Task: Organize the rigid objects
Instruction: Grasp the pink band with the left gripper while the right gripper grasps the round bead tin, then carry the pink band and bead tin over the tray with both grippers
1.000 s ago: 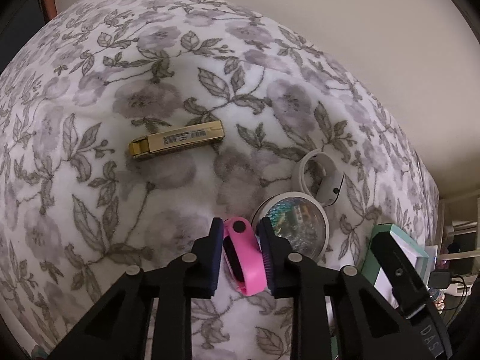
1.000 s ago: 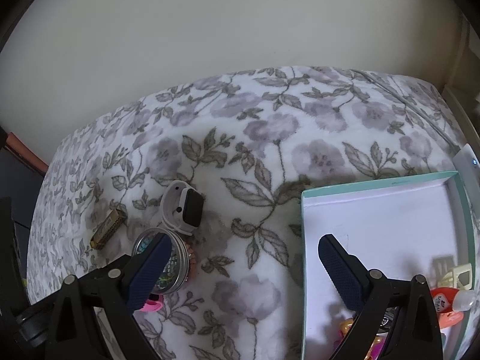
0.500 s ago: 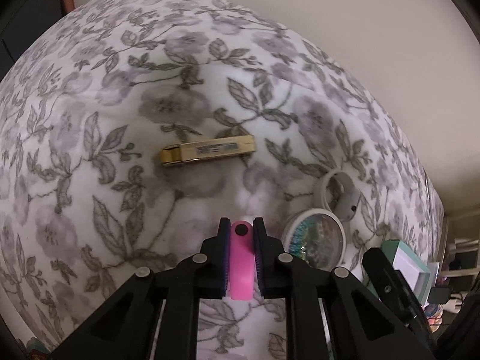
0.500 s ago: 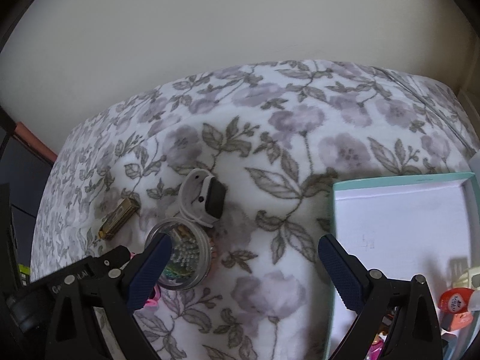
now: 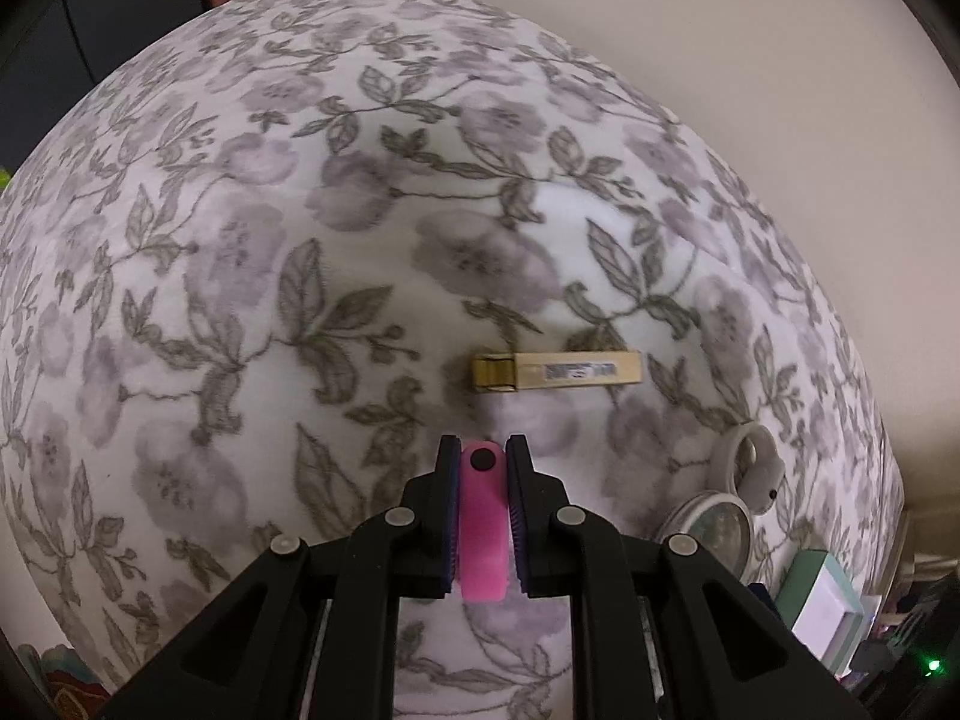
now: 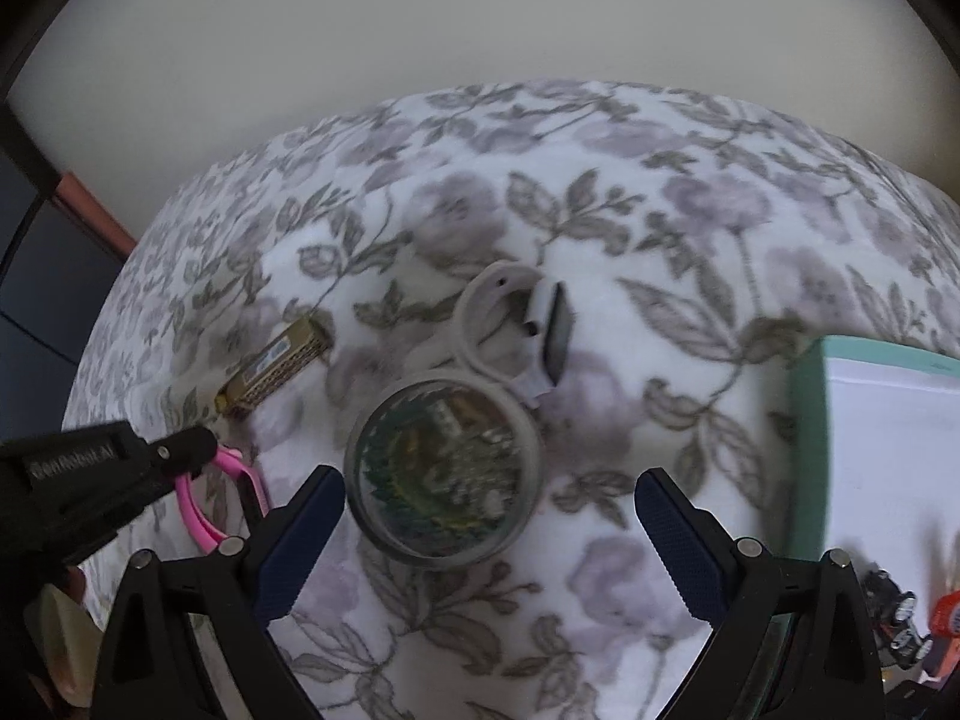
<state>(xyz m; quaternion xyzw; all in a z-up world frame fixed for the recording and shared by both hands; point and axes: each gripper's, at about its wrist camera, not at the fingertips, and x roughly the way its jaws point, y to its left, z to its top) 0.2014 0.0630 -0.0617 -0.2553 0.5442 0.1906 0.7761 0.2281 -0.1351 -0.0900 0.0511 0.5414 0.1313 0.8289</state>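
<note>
My left gripper (image 5: 483, 468) is shut on a pink watch band (image 5: 480, 528), held just above the floral blanket; it also shows in the right wrist view (image 6: 207, 492). A gold harmonica (image 5: 555, 371) lies just beyond the left fingertips, also seen in the right wrist view (image 6: 276, 366). My right gripper (image 6: 489, 498) is open and empty, its jaws either side of a round clear tin (image 6: 444, 471) with a colourful inside. A white smartwatch (image 6: 528, 330) lies just behind the tin. Tin (image 5: 717, 531) and watch (image 5: 750, 468) also show at the right of the left wrist view.
A teal-rimmed white box (image 6: 888, 438) stands at the right with small items in its near corner (image 6: 906, 618). The floral blanket (image 5: 270, 276) covers the surface up to a cream wall (image 6: 480, 30). Dark furniture (image 6: 36, 276) stands at the left.
My left gripper closed on the pink band and lifted it, turning left. My right gripper moved left and forward, bringing the round tin between its open jaws.
</note>
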